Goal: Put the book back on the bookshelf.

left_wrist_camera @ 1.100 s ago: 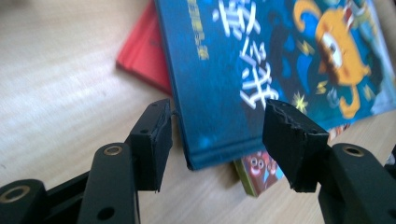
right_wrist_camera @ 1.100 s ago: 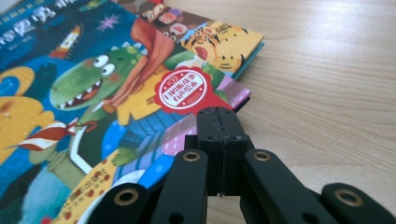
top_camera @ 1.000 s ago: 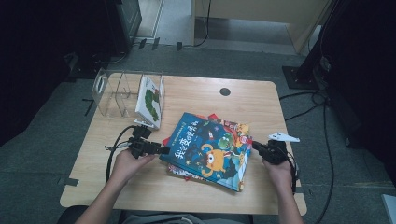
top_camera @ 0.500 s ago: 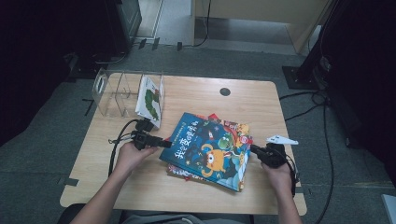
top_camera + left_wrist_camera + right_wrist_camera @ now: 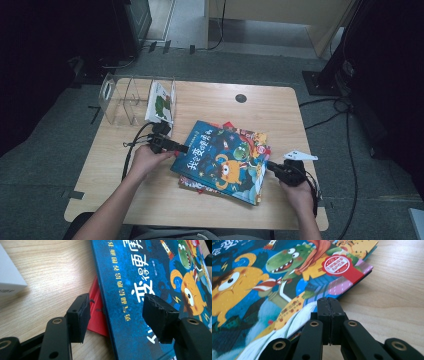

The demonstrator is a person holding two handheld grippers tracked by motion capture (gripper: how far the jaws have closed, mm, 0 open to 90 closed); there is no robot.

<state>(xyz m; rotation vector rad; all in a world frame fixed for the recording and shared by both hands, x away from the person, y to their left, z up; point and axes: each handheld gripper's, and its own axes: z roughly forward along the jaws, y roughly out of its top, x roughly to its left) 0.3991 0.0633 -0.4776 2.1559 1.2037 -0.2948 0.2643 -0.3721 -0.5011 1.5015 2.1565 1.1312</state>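
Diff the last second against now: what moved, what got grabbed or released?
The left claw slid toward the blue book and now sits at its left edge, jaws open astride the edge, not pressing it. Nothing grabbed or released. The right claw kept its place at the book's right edge, shut with nothing between its jaws. The stack, the clear rack and the table are unchanged.

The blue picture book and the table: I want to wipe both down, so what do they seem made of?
Blue picture book: printed cover, probably glossy coated board; light sheens on it in the left gripper view. Table: pale wood grain, matte, possibly laminate rather than solid wood.
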